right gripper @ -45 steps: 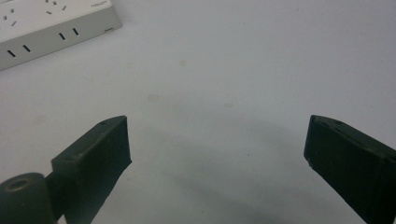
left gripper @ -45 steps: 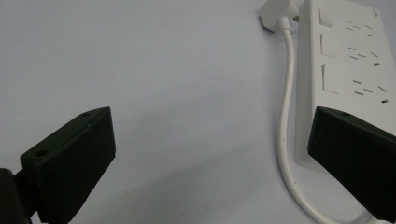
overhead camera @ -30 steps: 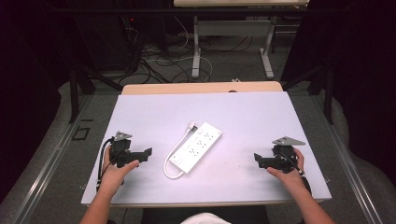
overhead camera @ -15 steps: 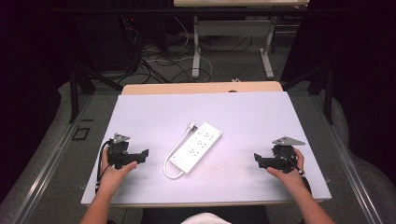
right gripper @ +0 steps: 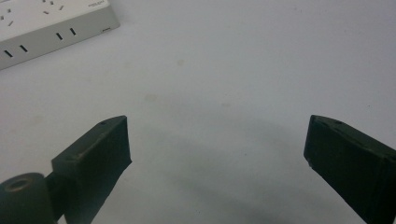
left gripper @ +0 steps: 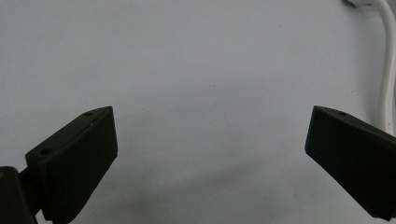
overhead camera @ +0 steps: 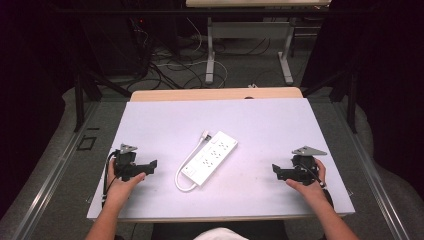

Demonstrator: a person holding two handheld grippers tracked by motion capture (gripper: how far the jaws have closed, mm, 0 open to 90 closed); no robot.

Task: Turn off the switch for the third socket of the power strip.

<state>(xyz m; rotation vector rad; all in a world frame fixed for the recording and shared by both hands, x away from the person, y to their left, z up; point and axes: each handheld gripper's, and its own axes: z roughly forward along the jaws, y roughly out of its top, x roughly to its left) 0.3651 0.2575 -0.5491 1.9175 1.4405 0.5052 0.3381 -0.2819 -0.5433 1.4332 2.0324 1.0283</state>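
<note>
A white power strip (overhead camera: 211, 157) lies diagonally at the middle of the pale table (overhead camera: 250, 125), its white cord (overhead camera: 184, 170) looped along its left side. My left gripper (overhead camera: 150, 166) rests low on the table's left part, pointing right at the strip, jaws wide apart and empty. In the left gripper view the cord (left gripper: 386, 79) runs down the right edge beyond the open gripper (left gripper: 208, 140). My right gripper (overhead camera: 276, 171) sits at the table's right, pointing left, open and empty. The right gripper view has the strip's end (right gripper: 51, 23) at top left, beyond the open gripper (right gripper: 217, 144).
Beyond the table's far wooden edge (overhead camera: 215, 93) lies a dark floor with tangled cables (overhead camera: 170, 55) and another desk's metal legs (overhead camera: 211, 47). The person's forearms (overhead camera: 320, 210) come in over the near edge.
The left gripper has shifted slightly away from the near edge; the right gripper and the power strip have stayed put.
</note>
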